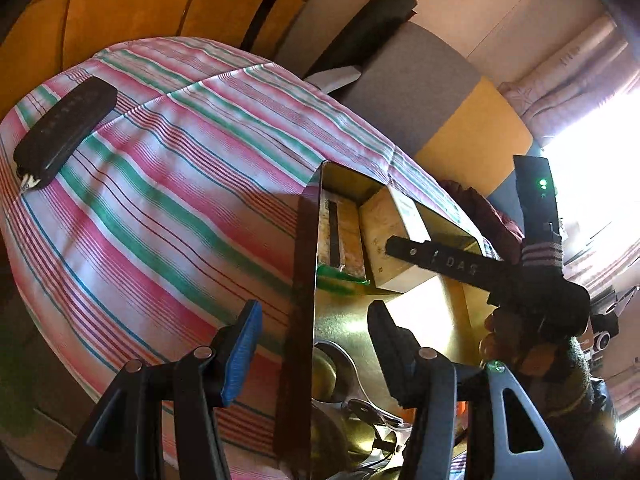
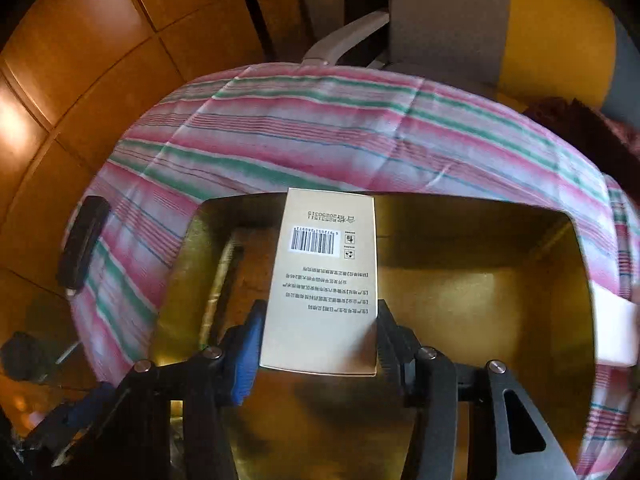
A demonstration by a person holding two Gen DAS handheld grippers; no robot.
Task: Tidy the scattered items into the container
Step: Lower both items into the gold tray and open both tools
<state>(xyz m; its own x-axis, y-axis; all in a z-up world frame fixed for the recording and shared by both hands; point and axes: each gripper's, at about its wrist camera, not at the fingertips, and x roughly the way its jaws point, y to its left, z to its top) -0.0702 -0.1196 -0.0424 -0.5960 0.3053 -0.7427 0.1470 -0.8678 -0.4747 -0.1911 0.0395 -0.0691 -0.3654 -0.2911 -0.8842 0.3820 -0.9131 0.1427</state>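
Your right gripper [image 2: 320, 336] is clamped on the cream box [image 2: 326, 280], hanging over the gold container [image 2: 480, 300], next to a flat pack [image 1: 340, 236] already inside. Left gripper [image 1: 316, 344] is spread wide, straddling the container's wall. Only the black case [image 1: 64, 132] at 10 o'clock on the striped cloth [image 1: 160, 200] looks left.

Striped cloth-covered table [image 1: 160, 200], gold container [image 2: 480, 300], black case [image 1: 64, 132]
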